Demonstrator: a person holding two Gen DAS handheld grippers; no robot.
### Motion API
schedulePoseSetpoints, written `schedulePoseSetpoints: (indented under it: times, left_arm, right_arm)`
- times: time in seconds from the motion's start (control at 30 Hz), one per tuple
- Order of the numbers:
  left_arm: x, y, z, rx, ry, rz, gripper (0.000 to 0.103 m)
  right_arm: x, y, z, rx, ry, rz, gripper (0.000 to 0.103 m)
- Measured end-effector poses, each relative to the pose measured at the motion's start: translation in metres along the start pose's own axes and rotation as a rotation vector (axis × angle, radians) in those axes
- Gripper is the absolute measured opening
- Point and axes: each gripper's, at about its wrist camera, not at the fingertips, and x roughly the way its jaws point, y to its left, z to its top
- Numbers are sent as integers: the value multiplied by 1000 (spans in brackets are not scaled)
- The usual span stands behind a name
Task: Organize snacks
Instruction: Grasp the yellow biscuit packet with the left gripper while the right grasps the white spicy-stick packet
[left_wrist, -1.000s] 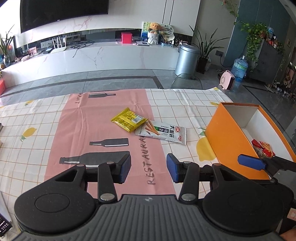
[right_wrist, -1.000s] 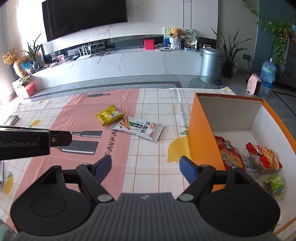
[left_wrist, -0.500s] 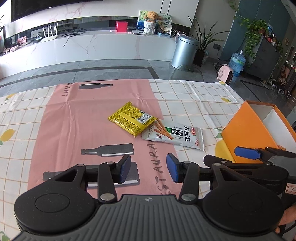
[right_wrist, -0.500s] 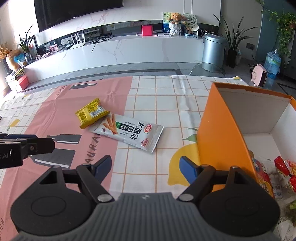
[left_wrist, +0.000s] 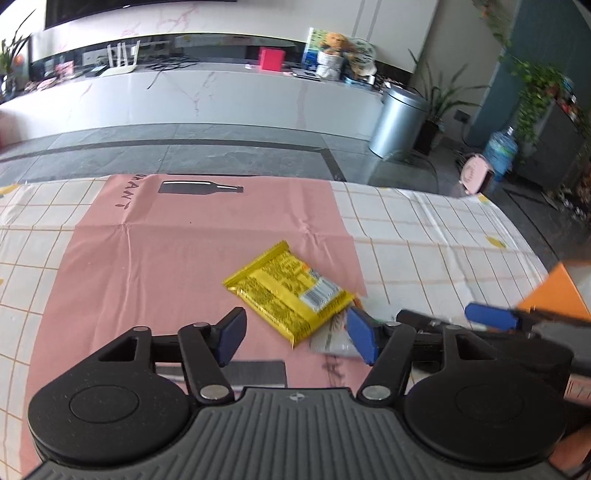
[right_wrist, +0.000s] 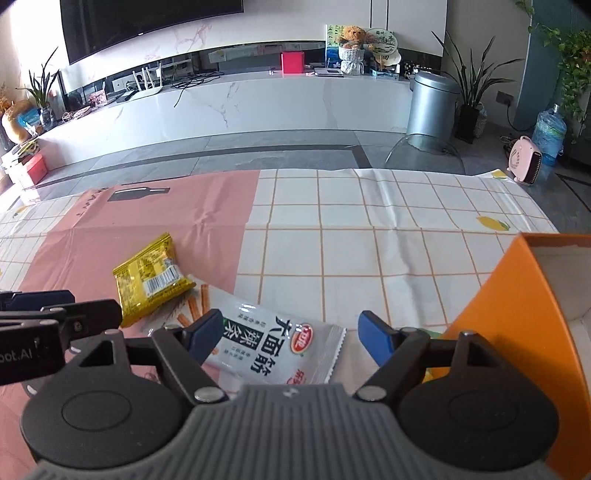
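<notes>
A surface under a pink-and-white checked tablecloth (right_wrist: 369, 236), in a living room with a long white marble-look counter behind.

Nearest, the right gripper (right_wrist: 286, 334) hangs with its blue pads spread wide over the white printed snack packet (right_wrist: 280, 347), whose long axis runs from near right to far left, its far end tucked under the yellow foil snack pouch (left_wrist: 290, 291). The left gripper (left_wrist: 293, 338), also spread apart, sits just short of that pouch, which lies diagonally, far left to near right. The orange cardboard box (right_wrist: 517, 314) stands just right of the packet. Beyond the surface, a silver bin (right_wrist: 432, 107).
</notes>
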Motion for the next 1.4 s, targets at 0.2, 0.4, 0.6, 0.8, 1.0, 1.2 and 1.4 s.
schedulePoseSetpoints:
  times: [0.2, 0.4, 0.6, 0.8, 1.0, 1.2, 1.4]
  left_arm:
    - [17, 6, 14, -124, -26, 24, 82]
    - [36, 2, 14, -65, 75, 86, 72]
    - [26, 14, -6, -17, 136, 165, 48]
    - [6, 29, -19, 41, 171, 209, 36]
    - [-12, 41, -29, 96, 198, 243, 36]
    - [-36, 59, -34, 38, 157, 175, 37]
    - [-42, 63, -35, -34, 65, 64, 71]
  right_arm:
    - [22, 2, 7, 24, 38, 0, 71]
    - [22, 5, 4, 11, 73, 36, 65]
    - [2, 18, -14, -40, 109, 86, 55]
    - [-20, 45, -39, -107, 135, 129, 50]
    - [-35, 62, -52, -160, 145, 226, 50]
    - [-47, 59, -45, -201, 57, 188, 63]
    - [-38, 47, -35, -156, 27, 165, 73]
